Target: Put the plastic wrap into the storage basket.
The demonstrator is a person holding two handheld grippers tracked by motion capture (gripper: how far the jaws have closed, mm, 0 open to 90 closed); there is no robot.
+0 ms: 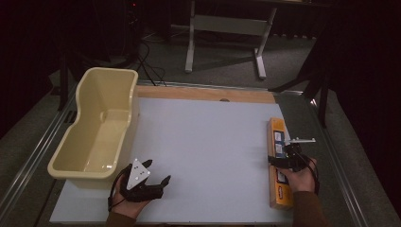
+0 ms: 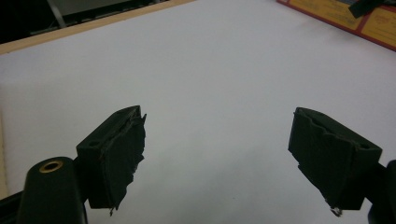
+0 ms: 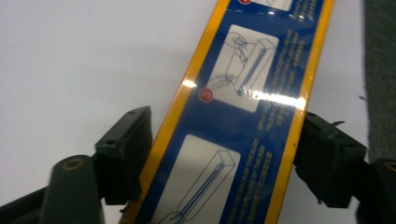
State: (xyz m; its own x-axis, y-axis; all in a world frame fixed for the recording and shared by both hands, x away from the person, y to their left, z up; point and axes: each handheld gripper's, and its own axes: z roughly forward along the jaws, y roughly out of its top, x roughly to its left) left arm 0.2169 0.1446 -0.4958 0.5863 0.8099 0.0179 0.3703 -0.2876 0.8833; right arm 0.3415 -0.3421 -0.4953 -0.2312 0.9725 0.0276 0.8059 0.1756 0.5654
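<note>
A long, flat yellow-and-blue cardboard box [image 1: 278, 163] lies along the right edge of the white worktop [image 1: 203, 151]. The right tool [image 1: 283, 161] straddles it, jaws touching both long sides. The left tool [image 1: 152, 178], jaws spread and empty, rests near the front-left corner beside a cream plastic tub [image 1: 97, 127].

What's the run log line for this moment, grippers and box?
left gripper: open, idle on white table | right gripper: jaws astride long yellow-and-blue box, both pads at its edges | tub: empty
</note>
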